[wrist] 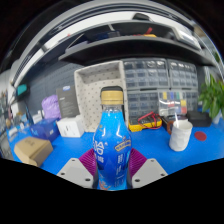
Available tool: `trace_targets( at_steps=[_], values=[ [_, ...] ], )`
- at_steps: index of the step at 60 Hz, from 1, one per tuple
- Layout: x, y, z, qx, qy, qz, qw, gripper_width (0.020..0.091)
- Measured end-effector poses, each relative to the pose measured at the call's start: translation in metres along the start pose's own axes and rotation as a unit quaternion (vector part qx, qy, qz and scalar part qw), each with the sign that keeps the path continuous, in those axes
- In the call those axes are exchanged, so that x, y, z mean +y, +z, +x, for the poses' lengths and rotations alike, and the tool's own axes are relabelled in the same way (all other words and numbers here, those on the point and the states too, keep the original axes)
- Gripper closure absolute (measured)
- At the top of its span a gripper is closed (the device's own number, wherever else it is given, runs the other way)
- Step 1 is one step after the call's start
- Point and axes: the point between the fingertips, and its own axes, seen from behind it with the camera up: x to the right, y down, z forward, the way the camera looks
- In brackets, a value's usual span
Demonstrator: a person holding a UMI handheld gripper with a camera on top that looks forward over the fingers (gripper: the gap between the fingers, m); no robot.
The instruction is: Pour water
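1. Right in front of us, a blue plastic bottle [112, 145] stands upright between the two fingers, its smooth rounded body tapering to a neck topped with a yellowish cap.
2. A label with white and purple print wraps the bottle's lower half; the lettering is too small to read.
3. The jaws are clamped on that bottle: the gripper [112, 172] has a pale angular finger on each side, and the pink pads [97, 152] sit flush against the bottle's sides with no gap showing.
4. Underneath, the surface [160, 148] is a flat, bright blue sheet, matte-looking.
5. Ahead and to the right of the bottle, well apart from it, a white cylindrical cup [180, 134] stands upright on the blue, with thin sticks or straws poking out of its top.
6. Just behind that, near the back edge, a low orange and yellow tool [148, 123] lies flat; I can't quite make out what it is.
7. Off to the left, a brown cardboard box [33, 150] sits tilted at the edge of the blue, and behind it a small white boxy container [71, 126].
8. A purple bag-like shape [50, 106] stands further left.
9. At the back, a grey cabinet of small drawers [158, 85] forms a tidy grid, beside a pale pegboard panel [92, 92] dotted with holes.
10. Far right, green leaves of a plant [213, 98] spill in.
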Motion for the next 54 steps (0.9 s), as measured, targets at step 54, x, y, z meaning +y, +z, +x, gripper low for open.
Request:
trace_targets(
  at_steps=[54],
  values=[
    [-0.103,0.070,0.125,-0.034,0.796,-0.012,0.605,0.0715]
  ],
)
